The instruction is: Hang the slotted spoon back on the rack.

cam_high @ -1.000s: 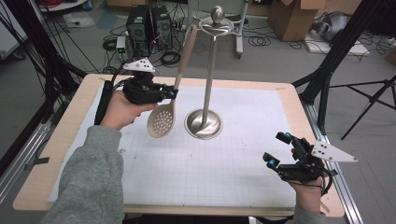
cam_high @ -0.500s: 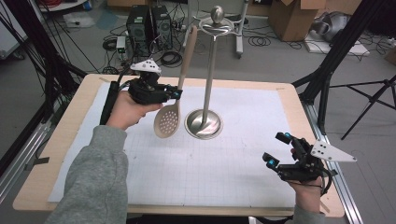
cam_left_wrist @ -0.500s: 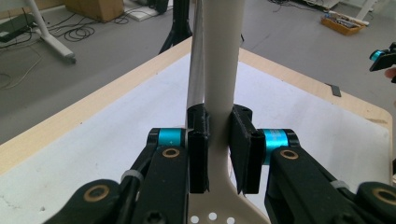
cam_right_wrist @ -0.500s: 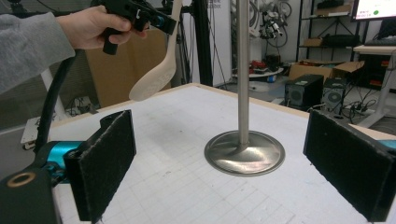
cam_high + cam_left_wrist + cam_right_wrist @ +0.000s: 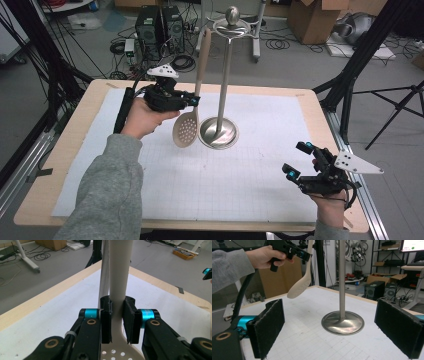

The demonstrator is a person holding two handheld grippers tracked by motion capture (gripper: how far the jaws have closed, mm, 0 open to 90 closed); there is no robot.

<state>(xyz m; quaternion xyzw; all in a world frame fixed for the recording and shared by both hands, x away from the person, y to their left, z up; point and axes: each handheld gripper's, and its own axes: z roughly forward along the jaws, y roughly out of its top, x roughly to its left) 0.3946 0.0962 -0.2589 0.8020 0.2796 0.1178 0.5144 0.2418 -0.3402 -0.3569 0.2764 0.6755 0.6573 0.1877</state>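
Slotted spoon [image 5: 188, 125], clamped by left gripper [image 5: 192, 100], has swung nearer the stand [image 5: 220, 131].

- Right claw [image 5: 329, 330]: jaws wide apart, low in the frame.
- Stand [image 5: 342, 315] at center on the desk [image 5: 307, 340].
- Upper left: left claw [image 5: 305, 255] grips a spoon [image 5: 299, 287].

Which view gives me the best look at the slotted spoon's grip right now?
The left gripper view: the left gripper has both pads clamped on the slotted spoon just above its perforated bowl. The high view shows the whole spoon hanging beside the metal stand. The right gripper view shows it sideways, clear of the table.
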